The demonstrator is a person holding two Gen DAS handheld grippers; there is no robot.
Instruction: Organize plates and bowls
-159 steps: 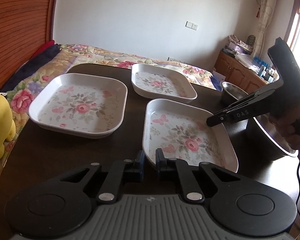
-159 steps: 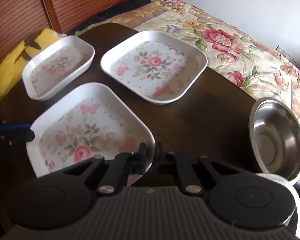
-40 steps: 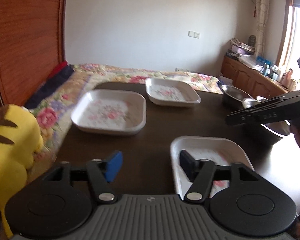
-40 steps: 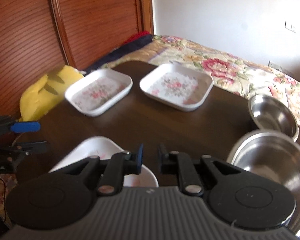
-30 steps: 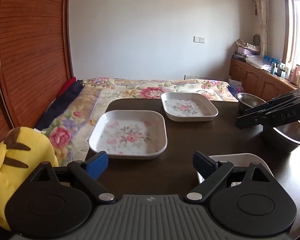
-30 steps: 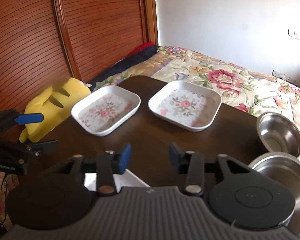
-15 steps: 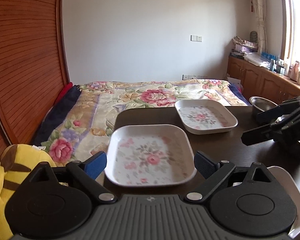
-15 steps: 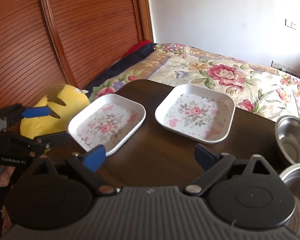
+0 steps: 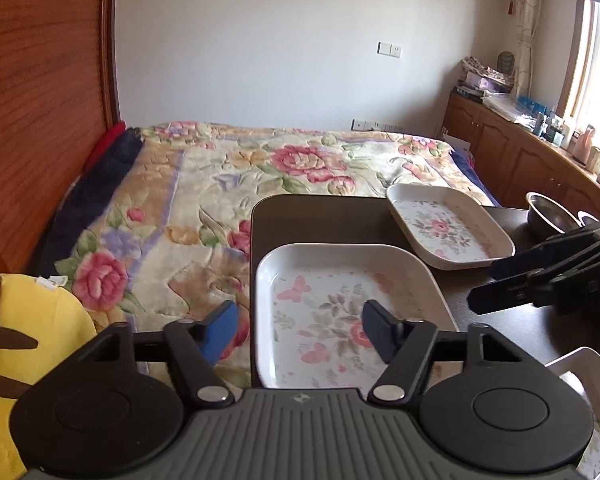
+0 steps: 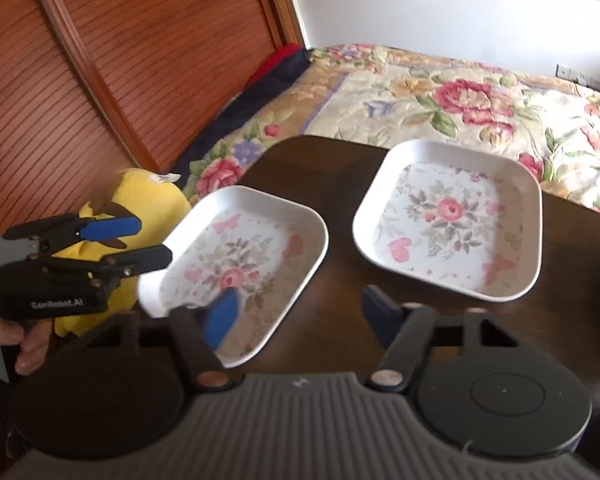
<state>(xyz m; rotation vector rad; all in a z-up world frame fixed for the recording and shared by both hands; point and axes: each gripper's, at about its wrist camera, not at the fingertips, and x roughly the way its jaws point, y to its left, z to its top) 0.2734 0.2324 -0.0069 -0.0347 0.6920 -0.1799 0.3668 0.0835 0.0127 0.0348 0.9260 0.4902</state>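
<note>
Three white square plates with pink flower prints lie on the dark table (image 9: 324, 216). My left gripper (image 9: 300, 332) is open, and the left rim of the nearest plate (image 9: 340, 300) lies between its blue pads. From the right wrist view, that plate (image 10: 240, 260) has its near right edge between the fingers of my open right gripper (image 10: 302, 316). The left gripper (image 10: 152, 240) shows open at the plate's left corner. A second plate (image 10: 452, 216) lies further right, also seen far right as plate (image 9: 448, 228). The third plate (image 9: 588, 392) peeks in at bottom right.
A steel bowl (image 9: 548, 212) stands at the table's far right edge. The flowered bed (image 9: 260, 176) borders the table's far and left sides. A yellow plush toy (image 10: 140, 200) sits by the left corner. A hand (image 10: 20, 340) holds the left gripper. Wooden cabinets (image 9: 512, 152) line the right wall.
Both grippers have opened wide and moved away from the third plate, leftward and forward to the near-left plate. The steel bowls have slid out of the right wrist view.
</note>
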